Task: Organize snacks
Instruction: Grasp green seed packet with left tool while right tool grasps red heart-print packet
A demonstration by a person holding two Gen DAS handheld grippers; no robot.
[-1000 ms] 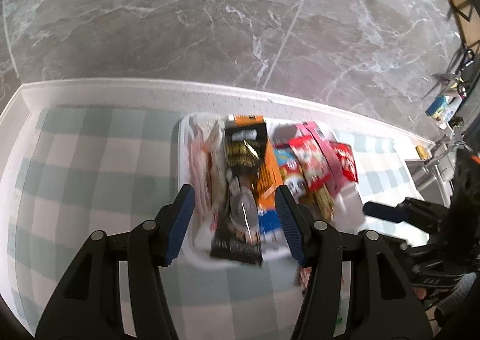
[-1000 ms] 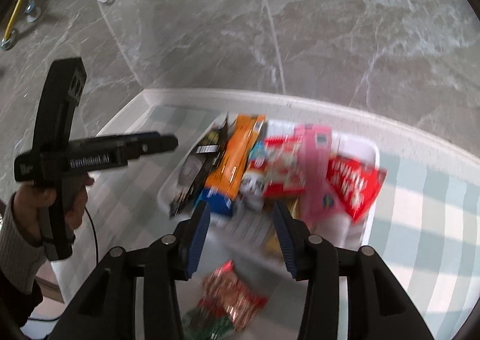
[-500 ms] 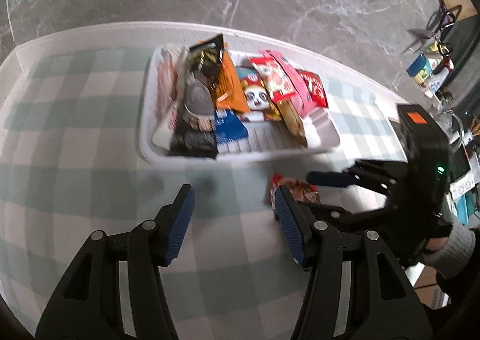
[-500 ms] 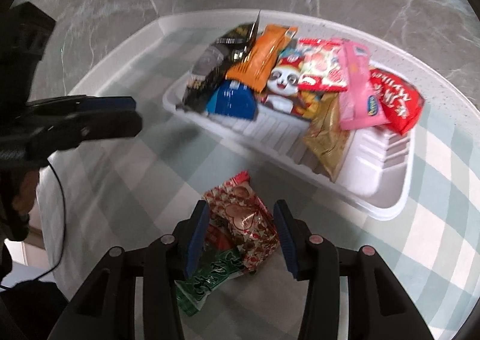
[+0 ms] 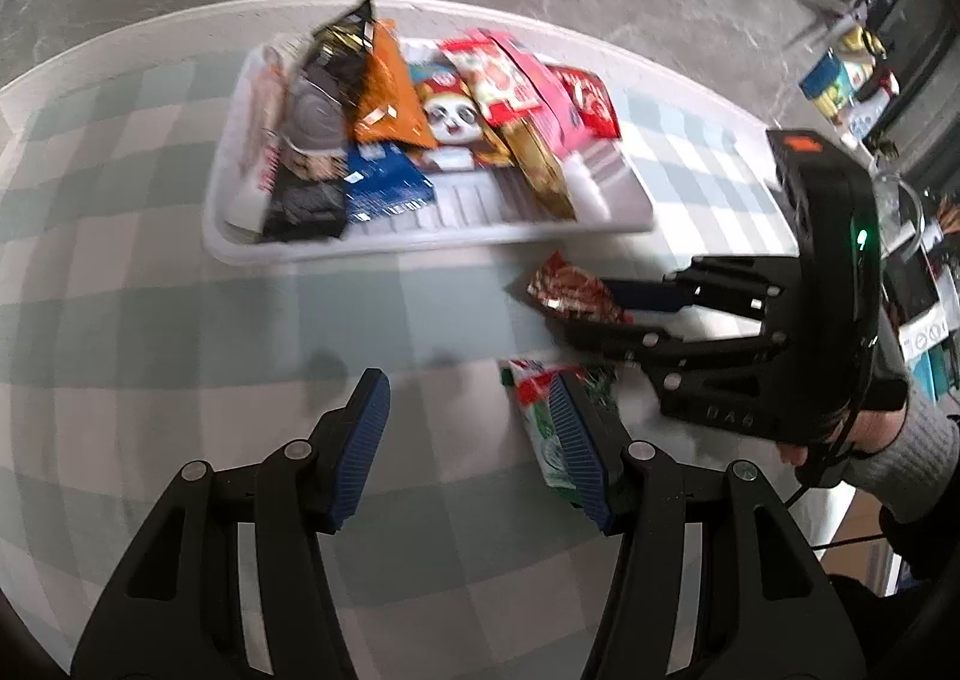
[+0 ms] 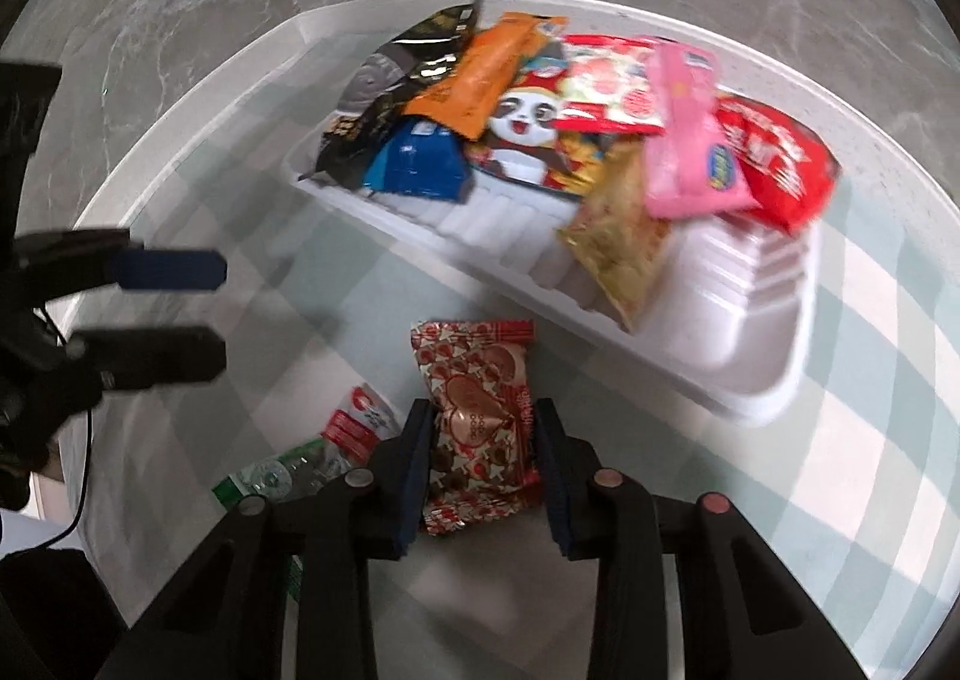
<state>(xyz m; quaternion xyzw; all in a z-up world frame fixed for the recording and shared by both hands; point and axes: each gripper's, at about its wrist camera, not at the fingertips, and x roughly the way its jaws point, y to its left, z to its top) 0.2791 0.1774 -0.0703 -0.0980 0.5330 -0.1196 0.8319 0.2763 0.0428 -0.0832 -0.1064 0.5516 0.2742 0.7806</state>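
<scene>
A white tray holds several snack packs: black, orange, blue, panda, gold, pink and red. A red heart-print pack lies on the checked cloth in front of the tray, between the jaws of my right gripper, whose pads sit at its sides; I cannot tell if they grip it. A green-and-red pack lies beside it. My left gripper is open and empty, its right finger over the green pack.
The table has a green-and-white checked cloth and a white raised rim, with grey marble floor beyond. Boxes and clutter stand off the table at the far right.
Both grippers have pulled back from over the tray and dropped toward the cloth. The right gripper has come down around the heart-print pack and its jaws have narrowed.
</scene>
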